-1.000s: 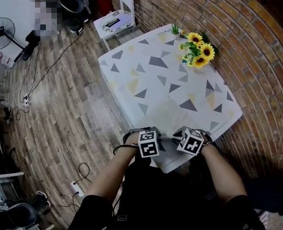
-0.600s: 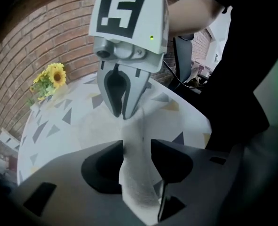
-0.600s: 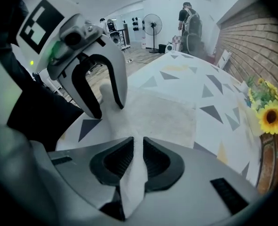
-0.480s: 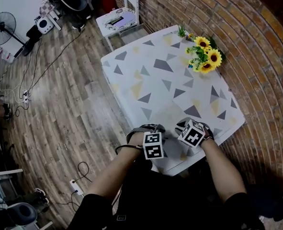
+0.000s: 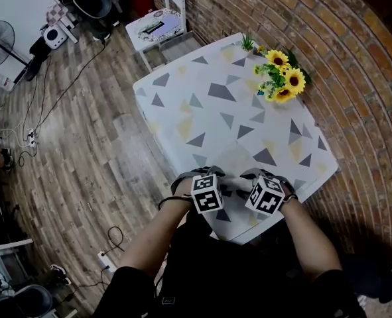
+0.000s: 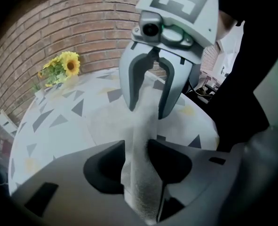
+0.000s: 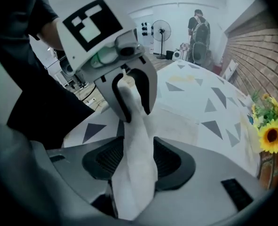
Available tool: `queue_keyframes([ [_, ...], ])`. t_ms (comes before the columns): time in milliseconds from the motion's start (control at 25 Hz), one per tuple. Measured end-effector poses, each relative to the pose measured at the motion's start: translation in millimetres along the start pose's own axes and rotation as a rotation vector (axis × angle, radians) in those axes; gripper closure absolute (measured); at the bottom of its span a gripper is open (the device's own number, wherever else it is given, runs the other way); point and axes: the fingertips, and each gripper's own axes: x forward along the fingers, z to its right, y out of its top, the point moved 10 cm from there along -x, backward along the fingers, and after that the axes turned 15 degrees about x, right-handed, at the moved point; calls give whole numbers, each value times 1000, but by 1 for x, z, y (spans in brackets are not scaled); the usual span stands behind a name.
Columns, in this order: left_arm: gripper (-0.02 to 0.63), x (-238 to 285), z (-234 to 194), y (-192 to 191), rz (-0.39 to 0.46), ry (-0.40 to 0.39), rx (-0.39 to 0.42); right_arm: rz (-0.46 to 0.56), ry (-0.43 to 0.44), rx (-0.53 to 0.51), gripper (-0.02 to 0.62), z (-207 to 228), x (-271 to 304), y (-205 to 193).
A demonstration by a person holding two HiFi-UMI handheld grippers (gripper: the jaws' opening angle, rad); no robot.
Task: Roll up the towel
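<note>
A pale towel [image 5: 239, 164] lies flat on the patterned table [image 5: 182, 105] near its front edge. Its near edge stands up as a ridge [image 6: 143, 126] that runs from one gripper to the other. My left gripper [image 5: 202, 174] and right gripper [image 5: 259, 175] hover side by side over it, pointing steeply down. In the left gripper view the ridge passes between my own jaws [image 6: 138, 147] with a gap beside it; these jaws have just been opening wide, then closing a little. In the right gripper view the ridge [image 7: 136, 126] stands between my own jaws [image 7: 138, 147], which have just been opening.
A sunflower bunch [image 5: 278, 78] stands at the table's far right by the brick wall [image 5: 355, 78]. A chair [image 5: 157, 28] sits beyond the far end. A fan [image 5: 0, 45], cables and gear lie on the wooden floor to the left. A person [image 7: 198, 32] stands far off.
Both grippers have shifted a little farther in over the table's front edge, staying side by side. My head view has swung slightly.
</note>
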Motion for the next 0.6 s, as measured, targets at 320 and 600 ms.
queue_keyframes([
  [320, 426, -12, -18, 4, 15, 26, 27, -15, -56, 64, 416, 28, 11, 4],
  [600, 405, -1, -22, 7, -58, 33, 134, 30, -106, 152, 433, 55, 6, 19],
])
